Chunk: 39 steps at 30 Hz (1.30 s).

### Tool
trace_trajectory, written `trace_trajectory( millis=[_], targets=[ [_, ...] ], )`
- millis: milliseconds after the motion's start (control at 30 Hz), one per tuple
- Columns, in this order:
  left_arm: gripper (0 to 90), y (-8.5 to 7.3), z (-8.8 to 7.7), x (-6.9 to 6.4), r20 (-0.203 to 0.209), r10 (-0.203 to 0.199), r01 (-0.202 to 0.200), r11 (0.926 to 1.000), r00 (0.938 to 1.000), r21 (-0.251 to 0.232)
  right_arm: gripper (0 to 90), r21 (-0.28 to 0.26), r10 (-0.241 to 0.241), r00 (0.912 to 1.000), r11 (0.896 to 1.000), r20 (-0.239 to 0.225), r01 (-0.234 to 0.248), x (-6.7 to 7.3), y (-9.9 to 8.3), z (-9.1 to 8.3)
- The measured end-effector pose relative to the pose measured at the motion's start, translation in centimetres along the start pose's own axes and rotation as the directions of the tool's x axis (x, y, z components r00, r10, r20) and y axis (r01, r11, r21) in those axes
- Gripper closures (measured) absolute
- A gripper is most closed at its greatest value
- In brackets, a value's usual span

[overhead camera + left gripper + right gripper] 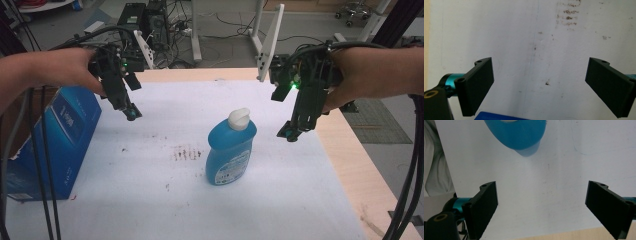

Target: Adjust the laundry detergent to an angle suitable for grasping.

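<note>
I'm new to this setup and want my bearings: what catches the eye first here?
A blue bottle with a white cap stands upright mid-table on the white sheet. A blue box sits at the table's left edge. Above, the left gripper and right gripper hover open, holding nothing.

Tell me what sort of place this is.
Most likely a lab or workshop. A wooden table with a stained white sheet stands on a bare floor with a computer tower, loose cables and a wheeled chair base behind it.
</note>
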<state>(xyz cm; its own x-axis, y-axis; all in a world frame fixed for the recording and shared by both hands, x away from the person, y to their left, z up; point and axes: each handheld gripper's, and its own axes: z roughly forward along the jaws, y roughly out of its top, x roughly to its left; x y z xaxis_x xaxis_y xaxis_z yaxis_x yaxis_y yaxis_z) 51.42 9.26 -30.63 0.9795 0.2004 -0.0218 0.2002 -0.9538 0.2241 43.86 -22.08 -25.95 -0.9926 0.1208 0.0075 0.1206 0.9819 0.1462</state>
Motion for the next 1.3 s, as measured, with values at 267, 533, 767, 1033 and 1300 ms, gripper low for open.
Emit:
trace_trajectory(
  millis=[267, 533, 767, 1033, 1300],
  targets=[
    [8.4, 0.1, -0.2, -0.1, -0.011, -0.001, 0.001, 1.0000, 0.9999, -0.008, 10.4, -0.001, -0.008, 1.0000, 1.000, -0.001, 0.008, -0.3, -0.1, 0.2],
    [8.4, 0.1, -0.6, -0.2, -0.007, -0.007, 0.007, 0.9995, 0.9999, -0.030, 10.5, -0.006, -0.018, 0.9998, 1.000, -0.006, 0.018, -0.3, -0.3, 0.5],
    [8.4, 0.4, -0.7, -0.4, -0.012, -0.009, 0.009, 0.9996, 0.9999, -0.028, 10.5, -0.010, -0.011, 0.9999, 1.000, -0.007, 0.010, -0.1, -0.4, 0.4],
    [8.4, 0.7, -0.9, -0.7, -0.004, -0.021, 0.021, 0.9992, 0.9998, -0.033, 10.5, -0.015, -0.007, 0.9999, 1.000, -0.007, 0.007, -0.1, -0.6, 0.3],
    [8.4, 1.3, -1.6, -1.5, -0.012, -0.036, 0.035, 0.9982, 0.9993, -0.050, 10.5, -0.011, -0.009, 0.9999, 1.000, -0.008, 0.009, -0.1, -0.8, 0.5]
  ],
)
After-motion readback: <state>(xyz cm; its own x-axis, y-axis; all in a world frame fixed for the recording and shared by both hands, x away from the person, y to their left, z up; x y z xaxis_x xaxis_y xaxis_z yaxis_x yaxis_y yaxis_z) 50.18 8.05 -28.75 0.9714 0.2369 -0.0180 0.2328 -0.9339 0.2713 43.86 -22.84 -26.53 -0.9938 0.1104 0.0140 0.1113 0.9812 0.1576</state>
